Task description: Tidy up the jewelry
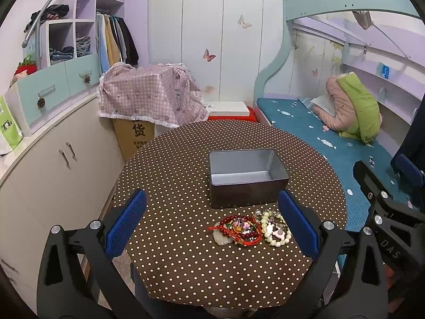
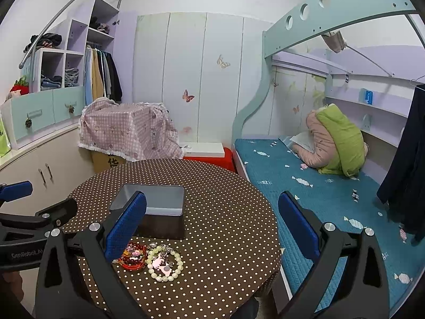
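A pile of jewelry lies on the round polka-dot table (image 1: 186, 271): a red bead bracelet with cords (image 1: 237, 229) and a pale green bead bracelet with pink charms (image 1: 276, 232). Just behind it stands an open, empty grey metal tin (image 1: 245, 176). My left gripper (image 1: 212, 220) is open above the table, its fingers either side of the pile. In the right wrist view the red bracelet (image 2: 132, 256), the pale bracelet (image 2: 164, 263) and the tin (image 2: 156, 207) sit at lower left. My right gripper (image 2: 212, 223) is open and empty, above the table's right part.
A bed with a blue cover (image 2: 305, 194) runs along the table's right side. White cabinets (image 1: 53, 164) stand to the left. A cardboard box under a pink checked cloth (image 1: 151, 95) sits behind the table. The right gripper's body (image 1: 393, 212) shows at the left view's right edge.
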Demonstrator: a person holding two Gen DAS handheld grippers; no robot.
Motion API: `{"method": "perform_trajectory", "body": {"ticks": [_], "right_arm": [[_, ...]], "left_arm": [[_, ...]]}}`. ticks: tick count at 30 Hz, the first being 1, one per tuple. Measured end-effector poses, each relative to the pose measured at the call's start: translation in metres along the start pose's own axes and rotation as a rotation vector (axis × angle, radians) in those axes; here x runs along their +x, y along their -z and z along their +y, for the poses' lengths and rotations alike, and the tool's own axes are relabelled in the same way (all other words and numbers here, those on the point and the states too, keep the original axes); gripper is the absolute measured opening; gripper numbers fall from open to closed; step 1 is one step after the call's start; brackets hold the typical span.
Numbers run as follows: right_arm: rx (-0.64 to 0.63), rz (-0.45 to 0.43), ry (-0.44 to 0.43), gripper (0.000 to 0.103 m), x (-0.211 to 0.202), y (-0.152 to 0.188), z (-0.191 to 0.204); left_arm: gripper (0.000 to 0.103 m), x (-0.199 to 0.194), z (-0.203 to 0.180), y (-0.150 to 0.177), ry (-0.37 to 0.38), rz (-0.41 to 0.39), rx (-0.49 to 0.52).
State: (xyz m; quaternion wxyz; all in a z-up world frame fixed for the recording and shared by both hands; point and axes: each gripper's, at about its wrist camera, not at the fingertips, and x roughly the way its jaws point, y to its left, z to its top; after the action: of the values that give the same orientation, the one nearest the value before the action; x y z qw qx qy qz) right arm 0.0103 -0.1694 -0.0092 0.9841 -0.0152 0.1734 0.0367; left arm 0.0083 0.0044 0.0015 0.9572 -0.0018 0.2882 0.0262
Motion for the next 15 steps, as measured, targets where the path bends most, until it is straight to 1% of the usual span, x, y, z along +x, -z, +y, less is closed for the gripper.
{"method": "perform_trajectory", "body": {"ticks": [15], "right_arm": [[-0.001, 0.003, -0.008, 0.096, 0.001, 0.001, 0.0007]], "left_arm": [[0.098, 0.001, -0.0018, 0.0037, 0.002, 0.005, -0.002]]}}
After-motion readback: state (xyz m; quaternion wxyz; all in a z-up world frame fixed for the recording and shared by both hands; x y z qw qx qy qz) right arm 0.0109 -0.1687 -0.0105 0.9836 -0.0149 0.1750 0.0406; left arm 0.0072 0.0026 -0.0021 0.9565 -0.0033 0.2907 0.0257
